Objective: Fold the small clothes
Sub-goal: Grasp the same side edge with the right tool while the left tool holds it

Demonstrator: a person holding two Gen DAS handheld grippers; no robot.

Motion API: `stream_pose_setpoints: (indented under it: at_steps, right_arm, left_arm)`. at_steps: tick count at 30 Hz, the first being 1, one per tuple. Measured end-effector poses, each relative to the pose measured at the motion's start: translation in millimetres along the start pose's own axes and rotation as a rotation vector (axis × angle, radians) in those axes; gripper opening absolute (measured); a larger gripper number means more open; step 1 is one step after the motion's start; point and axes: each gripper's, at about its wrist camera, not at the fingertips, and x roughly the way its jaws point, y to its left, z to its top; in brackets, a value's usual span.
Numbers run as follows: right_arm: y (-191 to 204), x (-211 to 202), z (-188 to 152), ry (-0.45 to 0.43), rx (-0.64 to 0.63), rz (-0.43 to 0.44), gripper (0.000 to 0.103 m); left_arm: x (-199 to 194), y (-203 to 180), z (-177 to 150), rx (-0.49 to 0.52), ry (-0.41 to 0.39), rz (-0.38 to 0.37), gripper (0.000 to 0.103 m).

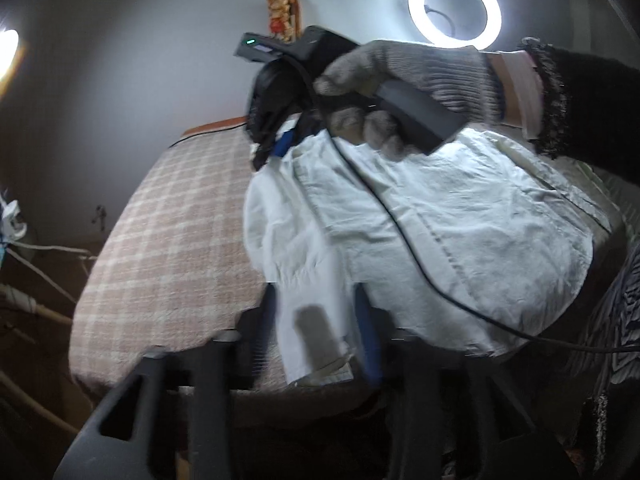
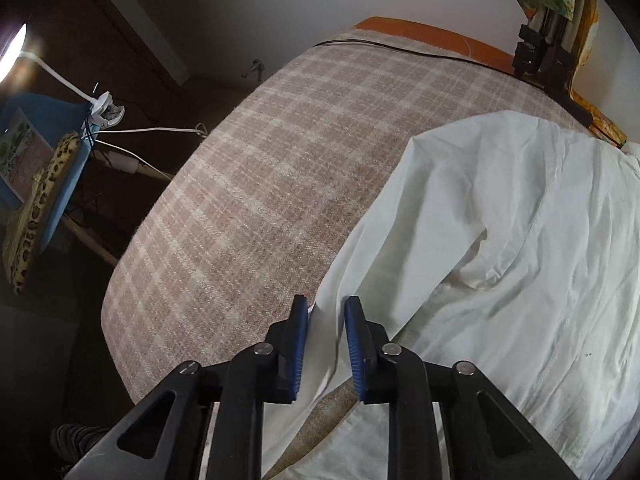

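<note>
A white garment (image 1: 440, 220) (image 2: 520, 220) lies spread and creased on a plaid blanket (image 1: 168, 240) (image 2: 260, 180) that covers the bed. In the blurred left wrist view, my left gripper (image 1: 316, 320) is open at the near edge, and a strip of the garment hangs loose between its fingers. The right gripper (image 1: 272, 156), held by a gloved hand (image 1: 400, 76), points down at the garment's far corner. In the right wrist view my right gripper (image 2: 327, 320) has its blue pads a narrow gap apart, straddling a sleeve edge without pinching it.
A black cable (image 1: 420, 272) trails across the garment from the right gripper. A ring light (image 1: 455, 14) glows on the far wall. A black clamp stand (image 2: 536, 56) rises at the bed's far right. A lamp (image 2: 12, 44) and a leopard-print item (image 2: 36, 200) sit off the bed's left side.
</note>
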Motion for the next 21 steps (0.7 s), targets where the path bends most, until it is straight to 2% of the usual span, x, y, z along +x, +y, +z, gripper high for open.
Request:
stream_pose_setpoints:
  at_steps: [4,6,8,9,10,11,12,16,21]
  right_arm:
    - [-7,-2,-4,-0.004,0.007,0.008,0.013]
    - [-10,-1,-4,-0.001,0.01,0.013,0.013]
    - [-12,0,-3,0.006,0.011,0.03,0.017]
    - [-13,0,-2,0.009,0.01,0.038,0.023]
    - [-16,0,0,0.009,0.012,0.045,0.032]
    - [-20,-2,1,0.002,0.019,0.051,0.046]
    - [-24,-5,4,-0.011,0.027,0.055,0.05]
    - [-46,-12,21,-0.033,0.075,0.059,0.053]
    - [-75,-9,52,-0.023,0.151,0.061,0.055]
  left_arm:
    - [14,6,-4,-0.056,0.071,-0.003,0.052]
    - [17,6,-5,-0.049,0.071,-0.023,0.049]
    - [18,3,-2,-0.039,0.059,-0.038,0.013]
    - [20,5,0,-0.056,0.057,-0.067,0.008]
    - [20,10,2,-0.081,0.049,-0.095,0.006]
    - [19,16,3,-0.113,0.043,-0.116,0.005]
    - [16,21,5,-0.137,0.033,-0.125,0.004]
    - [0,33,15,-0.19,-0.04,-0.131,0.003]
    - [-14,33,27,-0.181,-0.098,-0.148,0.003]
